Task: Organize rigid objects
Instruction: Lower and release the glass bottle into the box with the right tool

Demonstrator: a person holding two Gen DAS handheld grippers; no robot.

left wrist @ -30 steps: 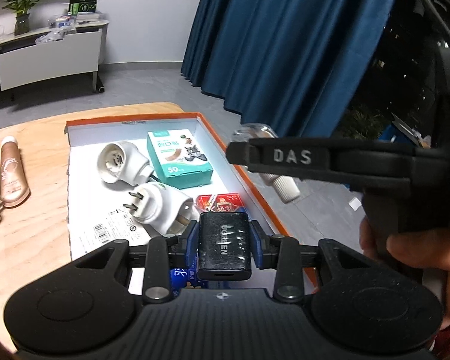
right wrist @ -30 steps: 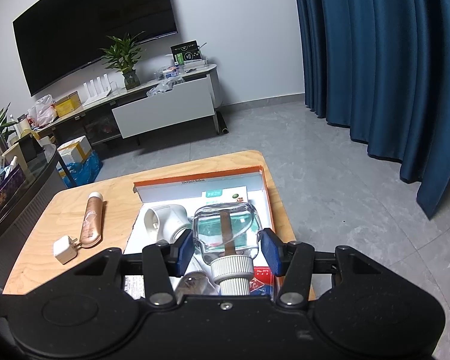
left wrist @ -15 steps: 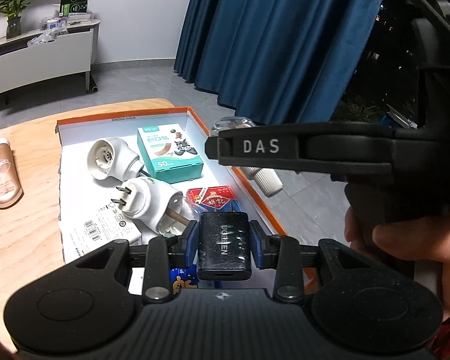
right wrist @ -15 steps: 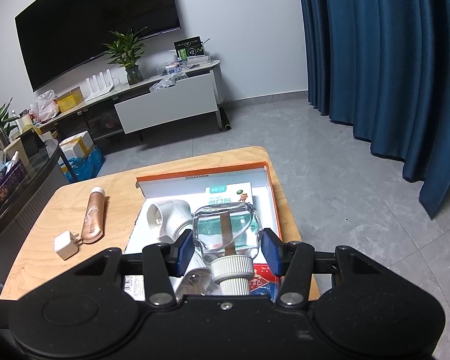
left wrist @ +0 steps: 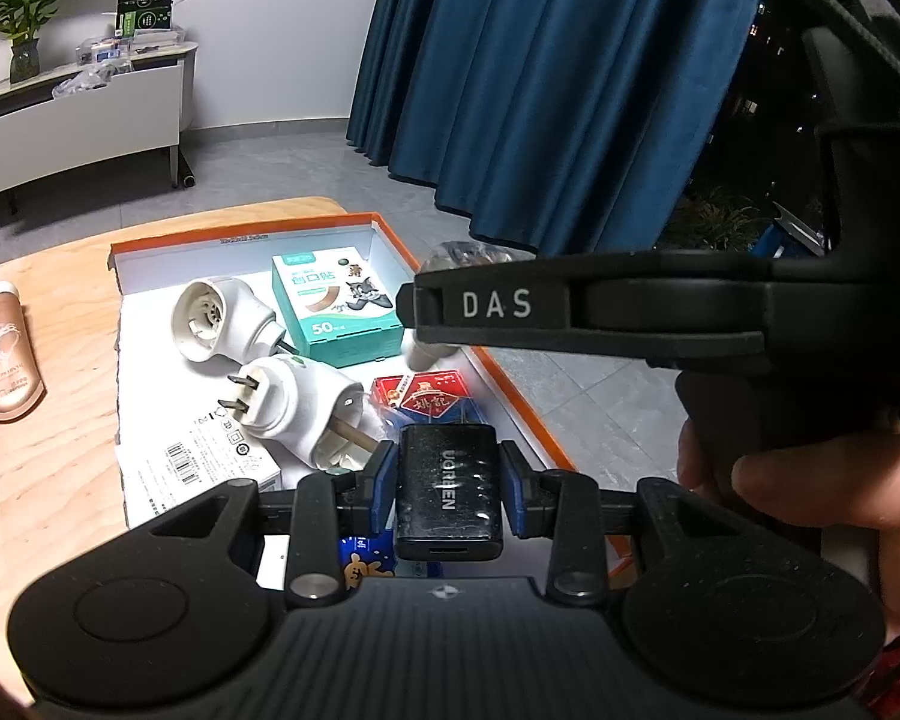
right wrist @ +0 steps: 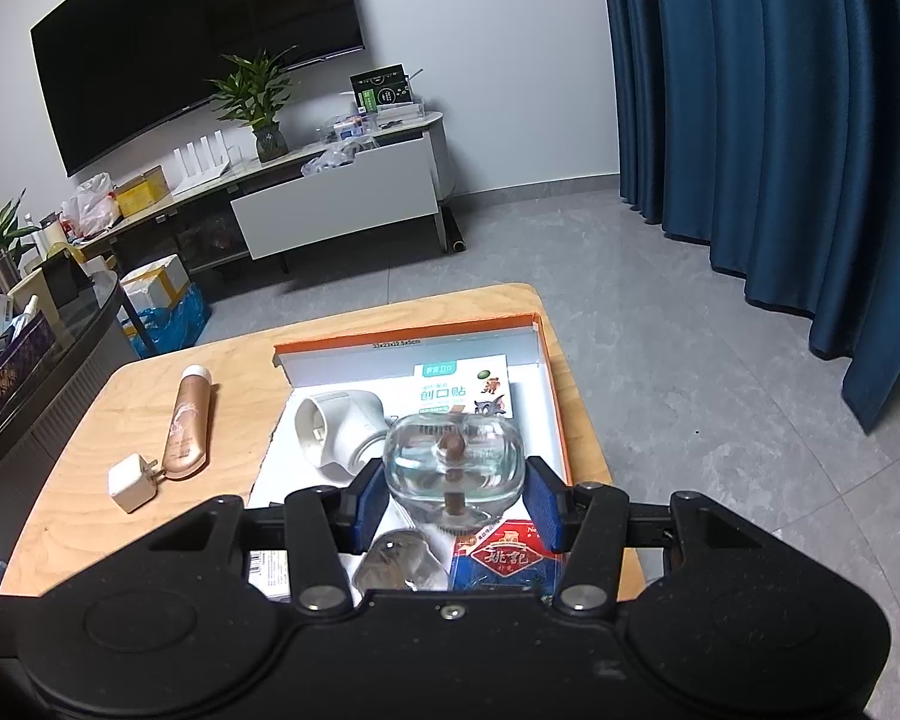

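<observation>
An orange-rimmed white box (left wrist: 390, 227) (right wrist: 546, 360) lies on the wooden table. In it lie two white plug-in vaporizers (left wrist: 222, 321) (left wrist: 297, 405), a green bandage box (left wrist: 336, 306) (right wrist: 462, 387) and a red packet (left wrist: 420, 393) (right wrist: 507, 558). My left gripper (left wrist: 448, 489) is shut on a black UGREEN adapter (left wrist: 448, 492) above the box's near end. My right gripper (right wrist: 456, 507) has its pads apart beside a clear glass bottle (right wrist: 453, 468), which tips forward out of them over the box. The right gripper's body (left wrist: 600, 312) crosses the left wrist view.
A rose-gold tube (right wrist: 189, 429) (left wrist: 9, 360) and a white charger (right wrist: 132, 480) lie on the table (right wrist: 90, 438) left of the box. A paper box with a barcode (left wrist: 210, 462) lies at the box's near left. Blue curtains hang at the right.
The right gripper's pads have spread and the glass bottle has tipped forward, its cap dropping out of sight. The left gripper holds the adapter and has shifted slightly.
</observation>
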